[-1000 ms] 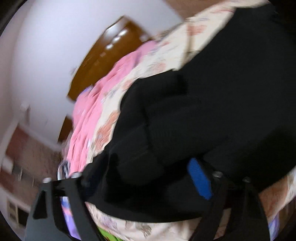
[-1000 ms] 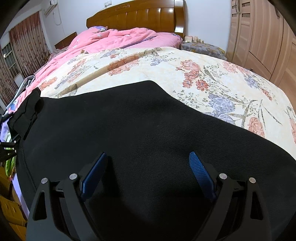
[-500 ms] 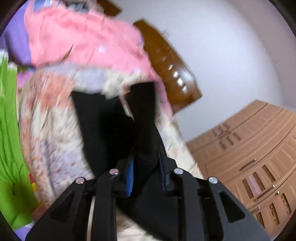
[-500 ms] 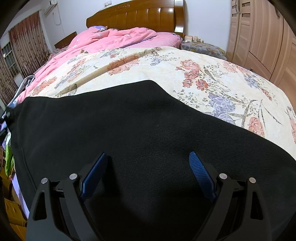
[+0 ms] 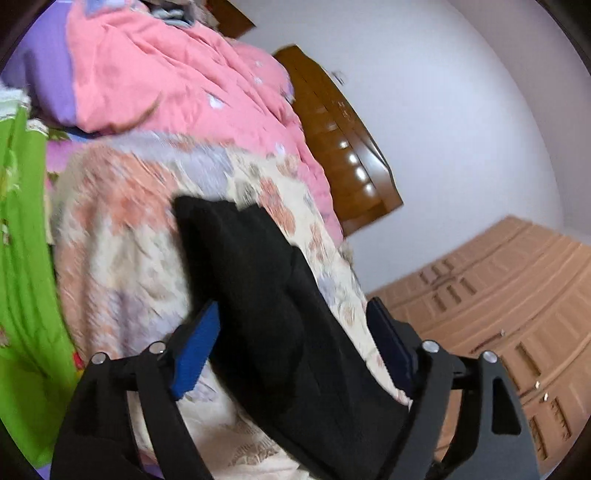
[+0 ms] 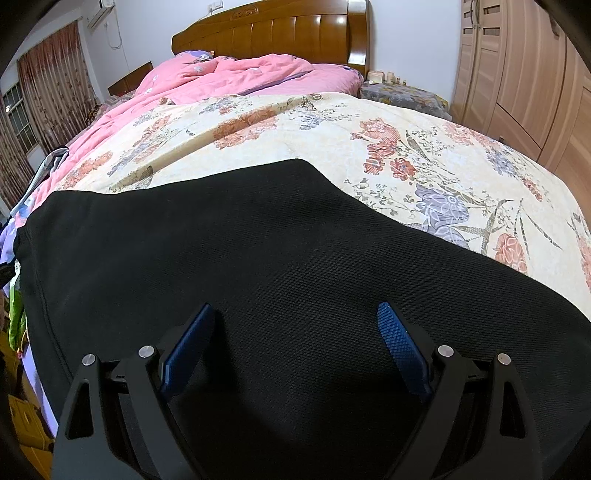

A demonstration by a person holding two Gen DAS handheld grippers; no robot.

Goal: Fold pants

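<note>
Blue ribbed pads (image 5: 195, 354) on the left gripper (image 5: 295, 347) stand wide apart, jaws just opened; a dark fold of the black pants (image 5: 266, 295) runs up between them toward twelve o'clock, but neither pad presses on it, so the cloth looks let go. Right gripper (image 6: 295, 347): pads (image 6: 400, 347) likewise spread and released, hovering over or resting against the pants (image 6: 258, 266), nothing pinched; whether the tips touch the fabric cannot be told. Outward from the right fingers, the pants lie as one broad, smooth black panel across the near end of the bed, filling the view from eight o'clock round to four o'clock, a seamed edge at nine o'clock hanging near the bed's side. Beyond, at twelve to two o'clock, the floral cream quilt (image 6: 369, 147); further, at eleven o'clock, the pink duvet (image 6: 229, 77) and wooden headboard (image 6: 273, 33); wardrobe doors (image 6: 524, 74) at two o'clock. The left view is tilted and blurred: green cloth (image 5: 26, 258) at nine o'clock, wardrobe at four o'clock. Judgement on progress: the garment looks laid out flat and doubled at one end, the folded part seen from the left wrist lying on the quilt. Likely one fold placed and released; how many layers cannot be counted. Left to do, probably: bring the long panel over again to a compact stack and smooth it.
</note>
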